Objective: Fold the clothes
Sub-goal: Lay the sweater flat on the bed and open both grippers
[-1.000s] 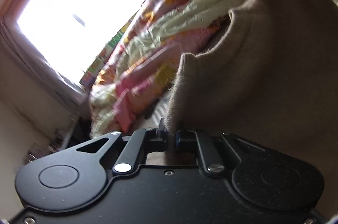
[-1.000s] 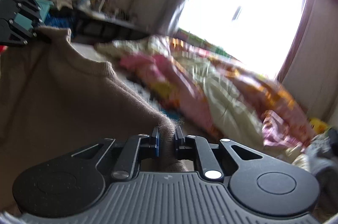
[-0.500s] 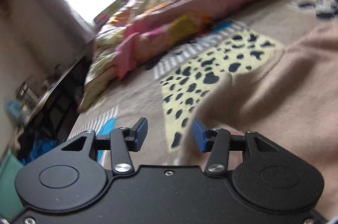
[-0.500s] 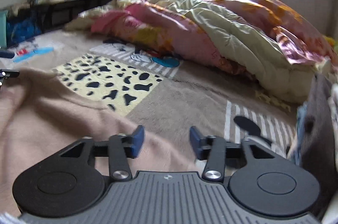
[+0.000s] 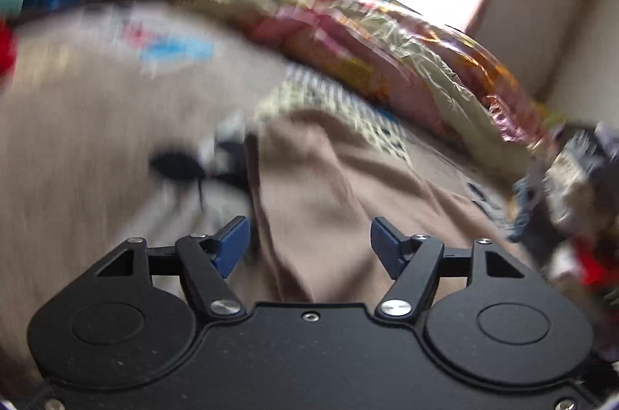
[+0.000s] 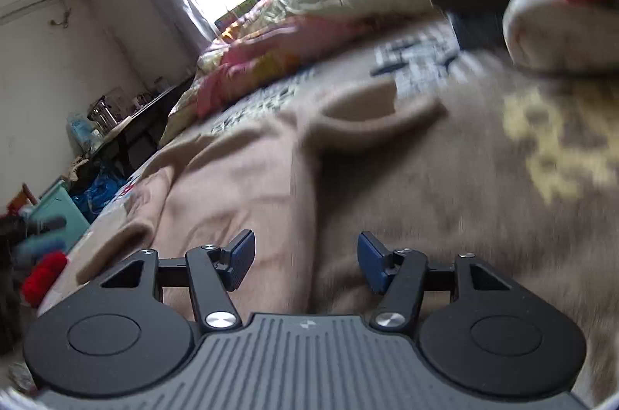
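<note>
Fingers on both grippers stand wide apart and grip nothing: a second ago each pair was pinched on the beige sweater's shoulder edge and holding it up in the air, half a second ago they had already let go, and now they are spread further over the laid-out garment.

Largest in both views is the patterned bed cover (image 6: 541,146), filling the right of the right wrist frame and the left of the left wrist frame. Across the upper part of each frame lies the crumpled floral quilt (image 5: 406,61), apparently where it lay before.

Next comes the beige sweater (image 5: 321,185), flat on the cover in the lower centre of the left wrist view, its left edge running between the blue pads. In the right wrist view its round neckline (image 6: 363,112) sits at centre frame.

Smallest, the left gripper (image 5: 309,247) and right gripper (image 6: 305,261) hover low over the knit at bottom centre, both views blurred by motion.

Judging from this, spreading is done, and the next grip probably starts a first fold.
</note>
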Demonstrator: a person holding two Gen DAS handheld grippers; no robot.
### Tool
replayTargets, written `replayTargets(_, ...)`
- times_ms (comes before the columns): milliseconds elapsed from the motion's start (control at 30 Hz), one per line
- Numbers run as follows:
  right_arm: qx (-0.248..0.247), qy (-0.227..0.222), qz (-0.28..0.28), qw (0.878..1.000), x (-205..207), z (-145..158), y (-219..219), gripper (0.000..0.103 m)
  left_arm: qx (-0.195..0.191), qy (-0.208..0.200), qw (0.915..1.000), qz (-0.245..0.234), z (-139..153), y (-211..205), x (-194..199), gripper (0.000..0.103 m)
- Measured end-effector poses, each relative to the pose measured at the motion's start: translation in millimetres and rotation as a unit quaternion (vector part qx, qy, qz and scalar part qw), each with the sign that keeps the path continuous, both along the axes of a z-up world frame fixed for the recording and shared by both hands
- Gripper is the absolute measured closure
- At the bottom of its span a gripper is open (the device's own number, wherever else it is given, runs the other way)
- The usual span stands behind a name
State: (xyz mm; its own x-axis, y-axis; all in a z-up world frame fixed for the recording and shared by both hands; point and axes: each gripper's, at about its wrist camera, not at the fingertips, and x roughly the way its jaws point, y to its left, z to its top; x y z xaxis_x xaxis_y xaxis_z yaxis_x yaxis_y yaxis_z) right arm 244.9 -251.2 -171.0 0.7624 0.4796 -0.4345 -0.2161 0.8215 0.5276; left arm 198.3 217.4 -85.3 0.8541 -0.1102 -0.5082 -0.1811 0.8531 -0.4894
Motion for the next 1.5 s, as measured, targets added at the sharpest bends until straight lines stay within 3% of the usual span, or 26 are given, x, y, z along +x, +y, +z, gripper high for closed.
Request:
replayTargets(100,-0.010,-0.041,-0.004,0.999,0,14,10,0.042,-0.089,0.008,0.9953,-0.039,-3,-4,-12,0.034)
replayTargets(200,-0.011,-0.064,0.002,0.998,-1,19,23,0.038,-0.135,0.025,0.9886,-0.063,-14,-19,-11,0.034)
replayTargets(300,-0.027,-0.053,0.025,0.998,0,16,38,0.038,-0.141,0.025,0.9882,-0.055,-28,-36,-3,0.034)
replayTargets(433,-0.060,-0.051,0.048,0.996,-1,12,50,0.037,-0.105,0.001,0.9943,-0.018,-29,-45,11,0.035)
replayTargets(700,-0.049,-0.042,0.042,0.997,7,-3,47,0.037,-0.156,-0.006,0.9854,0.068,-35,-24,43,0.039)
replayTargets(767,-0.051,-0.043,0.045,0.997,8,-5,47,0.037,-0.160,-0.010,0.9836,0.083,-35,-18,48,0.050)
replayTargets(800,-0.050,-0.043,0.047,0.997,9,-5,46,0.036,-0.153,-0.012,0.9845,0.084,-33,-16,50,0.070)
replayTargets(833,-0.050,-0.043,0.047,0.997,10,-6,46,0.036,-0.136,-0.010,0.9874,0.080,-31,-16,53,0.089)
replayTargets(867,-0.049,-0.043,0.047,0.997,11,-6,45,0.036,-0.115,-0.009,0.9903,0.078,-28,-15,54,0.093)
replayTargets(1000,-0.040,-0.040,0.047,0.997,15,-6,41,0.035,-0.021,-0.013,0.9978,0.062,-7,-4,56,0.096)
replayTargets(1067,-0.038,-0.036,0.049,0.997,19,-8,41,0.034,0.068,-0.013,0.9971,0.032,20,7,67,0.096)
replayTargets(1133,-0.040,-0.028,0.049,0.998,22,-10,41,0.033,0.167,-0.012,0.9858,-0.007,53,22,81,0.096)
replayTargets(1200,-0.038,-0.021,0.050,0.998,24,-12,39,0.033,0.240,-0.002,0.9701,-0.037,88,49,101,0.096)
replayTargets(1267,-0.038,-0.019,0.052,0.998,25,-12,39,0.033,0.298,0.028,0.9518,-0.068,107,78,128,0.096)
replayTargets(1300,-0.040,-0.019,0.052,0.998,25,-12,40,0.033,0.322,0.053,0.9428,-0.069,111,94,143,0.089)
replayTargets(1333,-0.042,-0.019,0.052,0.998,25,-12,41,0.033,0.347,0.094,0.9322,-0.041,106,112,158,0.075)
replayTargets(1400,-0.047,-0.020,0.053,0.997,24,-13,43,0.033,0.407,0.152,0.8984,0.064,92,132,166,0.071)
replayTargets(1433,-0.047,-0.020,0.053,0.997,24,-13,43,0.033,0.414,0.145,0.8950,0.079,88,129,155,0.070)
replayTargets(1467,-0.047,-0.020,0.053,0.997,24,-13,43,0.033,0.399,0.115,0.9069,0.073,83,121,138,0.065)
replayTargets(1500,-0.047,-0.020,0.052,0.997,23,-13,43,0.033,0.374,0.090,0.9205,0.066,76,111,119,0.051)
